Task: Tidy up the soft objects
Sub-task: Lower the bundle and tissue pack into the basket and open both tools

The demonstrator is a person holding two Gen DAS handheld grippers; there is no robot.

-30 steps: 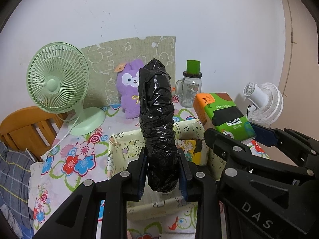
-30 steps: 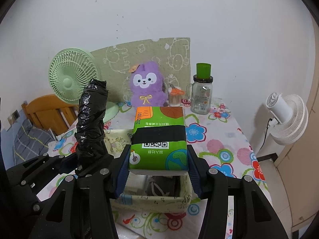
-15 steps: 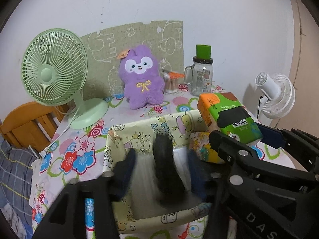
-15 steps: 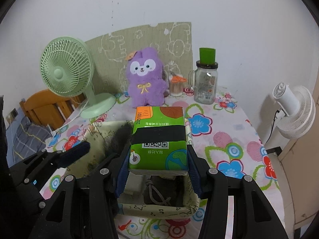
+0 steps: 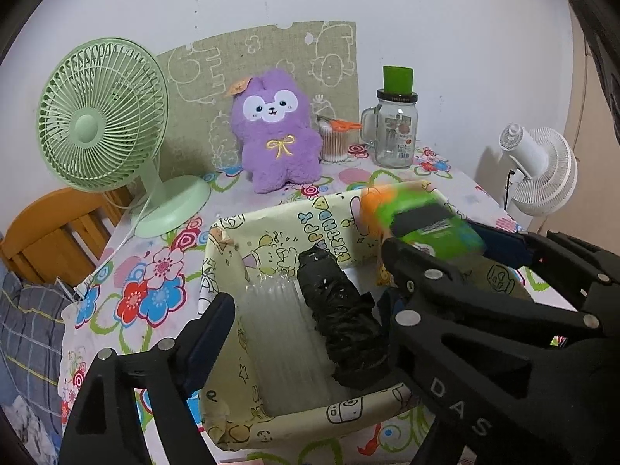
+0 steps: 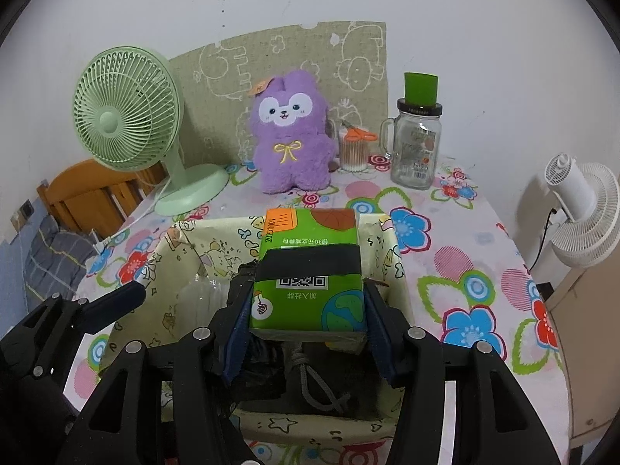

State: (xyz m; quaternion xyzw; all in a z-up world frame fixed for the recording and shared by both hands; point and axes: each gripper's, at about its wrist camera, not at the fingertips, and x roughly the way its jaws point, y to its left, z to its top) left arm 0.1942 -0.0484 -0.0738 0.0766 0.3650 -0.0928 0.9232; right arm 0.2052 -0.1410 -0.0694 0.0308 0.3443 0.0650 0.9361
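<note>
A black plastic-wrapped roll (image 5: 341,321) lies in the yellow cartoon-print box (image 5: 271,228) beside clear air-cushion plastic (image 5: 279,329). My left gripper (image 5: 298,317) straddles the roll with its jaws wide and still opening, pads off it. My right gripper (image 6: 308,321) holds a green tissue pack (image 6: 310,271) over the box's (image 6: 186,240) right half. Its jaws are easing apart, but the pads still touch the pack. That pack (image 5: 422,217) looks blurred in the left wrist view. A dark item with a cord (image 6: 310,372) lies under it. A purple plush (image 6: 292,135) sits behind the box.
On the floral tablecloth stand a green fan (image 5: 100,116) at back left, a glass jar with a green lid (image 5: 395,131) and a cup of cotton swabs with orange scissors (image 5: 335,139). A white fan (image 5: 542,170) is off the right edge, a wooden chair (image 5: 50,232) to the left.
The left gripper opened and let go of the black roll, which dropped into the box and now lies flat. Both grippers sank toward the box, the tissue pack with the right one.
</note>
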